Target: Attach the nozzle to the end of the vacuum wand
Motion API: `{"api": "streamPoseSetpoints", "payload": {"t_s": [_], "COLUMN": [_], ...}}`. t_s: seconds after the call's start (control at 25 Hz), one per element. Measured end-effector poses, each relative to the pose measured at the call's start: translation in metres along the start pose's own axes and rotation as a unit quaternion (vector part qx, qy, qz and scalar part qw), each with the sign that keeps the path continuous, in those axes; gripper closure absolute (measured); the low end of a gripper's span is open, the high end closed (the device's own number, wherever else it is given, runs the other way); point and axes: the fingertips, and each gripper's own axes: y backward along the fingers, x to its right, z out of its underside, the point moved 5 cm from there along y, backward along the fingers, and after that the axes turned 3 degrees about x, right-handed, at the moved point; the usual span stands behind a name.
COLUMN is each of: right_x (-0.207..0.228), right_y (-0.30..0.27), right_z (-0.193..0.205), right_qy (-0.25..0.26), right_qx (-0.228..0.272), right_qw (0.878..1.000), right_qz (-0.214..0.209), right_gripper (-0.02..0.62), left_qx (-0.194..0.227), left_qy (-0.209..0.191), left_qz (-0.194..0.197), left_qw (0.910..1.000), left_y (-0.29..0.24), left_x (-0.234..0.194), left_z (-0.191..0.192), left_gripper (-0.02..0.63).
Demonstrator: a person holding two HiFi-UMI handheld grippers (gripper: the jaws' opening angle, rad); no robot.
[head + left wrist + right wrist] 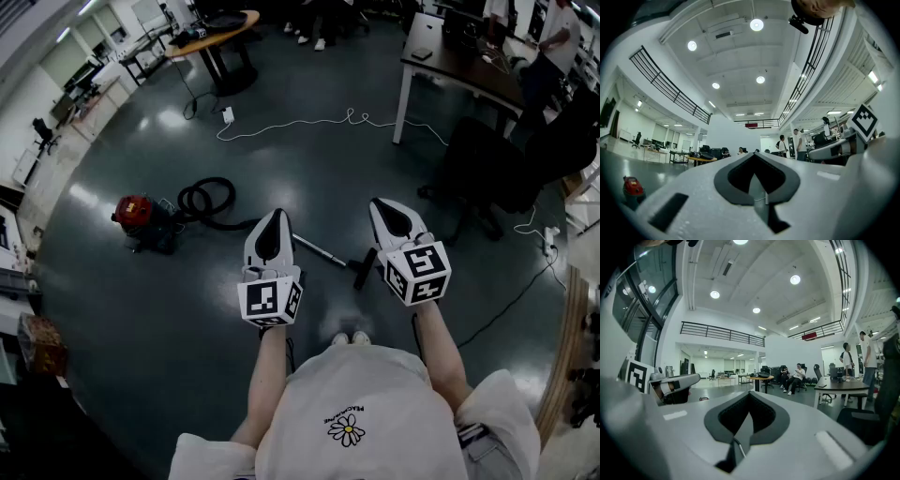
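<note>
In the head view a red vacuum cleaner [134,212] stands on the dark floor at the left, its black hose [206,201] coiled beside it. A thin metal wand [317,249] runs from the hose to a black floor nozzle [364,268] lying on the floor between my two grippers. My left gripper [273,217] and right gripper [382,203] are held up at waist height well above these, both shut and empty. The left gripper [754,154] points slightly upward; the right gripper [749,394] points level. The vacuum cleaner [633,186] shows small at the left gripper view's lower left.
A white cable [319,122] snakes across the floor ahead. A dark desk [459,66] with a black office chair [497,169] stands at the right, a round table [220,37] far ahead. A black cord [511,305] runs along the floor at right. Several people are at the far end of the hall.
</note>
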Motion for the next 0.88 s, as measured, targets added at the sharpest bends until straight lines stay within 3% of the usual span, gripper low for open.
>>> {"api": "streamPoseSetpoints", "payload": {"t_s": [0.28,0.6,0.88], "right_x": [0.012,0.016,0.030], "right_y": [-0.009,-0.019,-0.040], "right_z": [-0.001,0.008,0.058], "right_qy": [0.011,-0.040,-0.039], "right_qx": [0.001,0.010,-0.061], "right_qw": [1.000,0.999,0.997], "right_qz": [-0.001,-0.017,-0.018], "right_gripper": [0.591,0.591,0.589], "left_qx": [0.004,-0.016,-0.070], "left_qy": [0.002,0.001,-0.018], "left_qz": [0.000,0.009,0.042], "left_qw": [1.0000,0.9998,0.9965], "left_y": [-0.014,-0.017,-0.023], "left_x": [0.001,-0.007,-0.026], "left_z": [0.003,0.019,0.065], "left_gripper": [0.606,0.606,0.606]}}
